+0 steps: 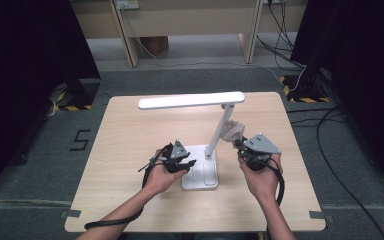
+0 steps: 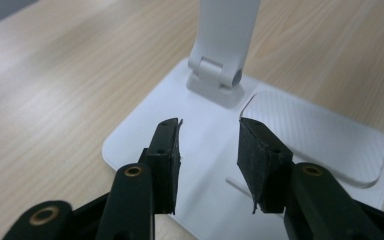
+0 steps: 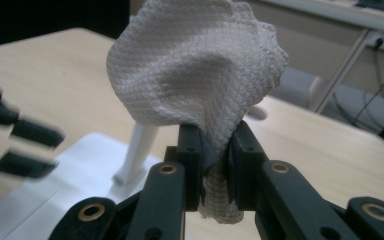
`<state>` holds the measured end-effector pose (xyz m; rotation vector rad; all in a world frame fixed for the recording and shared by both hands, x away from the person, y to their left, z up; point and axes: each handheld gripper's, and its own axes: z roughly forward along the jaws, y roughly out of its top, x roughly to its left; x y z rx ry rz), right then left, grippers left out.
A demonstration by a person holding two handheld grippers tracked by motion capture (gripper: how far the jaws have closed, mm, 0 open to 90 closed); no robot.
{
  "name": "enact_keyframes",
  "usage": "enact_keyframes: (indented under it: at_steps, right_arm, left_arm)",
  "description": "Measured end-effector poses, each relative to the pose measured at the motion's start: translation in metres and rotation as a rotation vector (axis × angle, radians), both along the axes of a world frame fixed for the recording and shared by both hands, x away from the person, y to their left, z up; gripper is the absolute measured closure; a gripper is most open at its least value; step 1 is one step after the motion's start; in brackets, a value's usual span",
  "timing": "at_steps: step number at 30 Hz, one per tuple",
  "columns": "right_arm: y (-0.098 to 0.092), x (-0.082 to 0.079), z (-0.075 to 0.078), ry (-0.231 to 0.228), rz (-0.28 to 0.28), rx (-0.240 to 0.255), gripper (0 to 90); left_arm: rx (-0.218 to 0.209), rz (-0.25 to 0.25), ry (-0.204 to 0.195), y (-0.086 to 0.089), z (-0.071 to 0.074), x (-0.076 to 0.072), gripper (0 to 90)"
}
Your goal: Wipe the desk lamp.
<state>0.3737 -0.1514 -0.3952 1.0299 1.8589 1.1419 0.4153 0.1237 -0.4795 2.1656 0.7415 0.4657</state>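
On the wooden table (image 1: 130, 150) in front of me stands the white desk lamp (image 1: 215, 107), with its flat base (image 1: 200, 175) between my two hands and its long head (image 1: 190, 100) stretched level to the left over the tabletop. My right gripper (image 3: 215, 145) is clenched on a white waffle cloth (image 3: 195, 65); the jaws pinch it at a low fold and most of the cloth bulges upward above them like a small bag. From the high view I see this cloth just beside the slanted stem (image 1: 221, 127) of the lamp, at about half of its height, but I cannot tell if it touches the stem or is only near it. My left gripper (image 2: 207, 160) is released: its two pads stand apart with nothing between them, and they hover close above the base, near the hinge (image 2: 217, 77) where the stem begins. They do not press on the base as far as I can see. I judge that the work is wiping the lamp with the cloth, and that it is somewhere at the stem part. The cloth is already taken and brought to the lamp, so this step is done. Which surfaces are already wiped I cannot read, because the lamp looks equally white everywhere. What seems left is to rub along the stem, perhaps the head and the base, while the left gripper holds the base steady.
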Motion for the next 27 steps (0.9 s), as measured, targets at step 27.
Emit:
enact_keyframes:
  at_steps: [27]
  right_arm:
    - [0.000,0.038,0.062,-0.056,-0.018,-0.042,78.5]
  left_arm:
    - [-0.036,-0.013,0.076,0.003,-0.022,0.004,67.1]
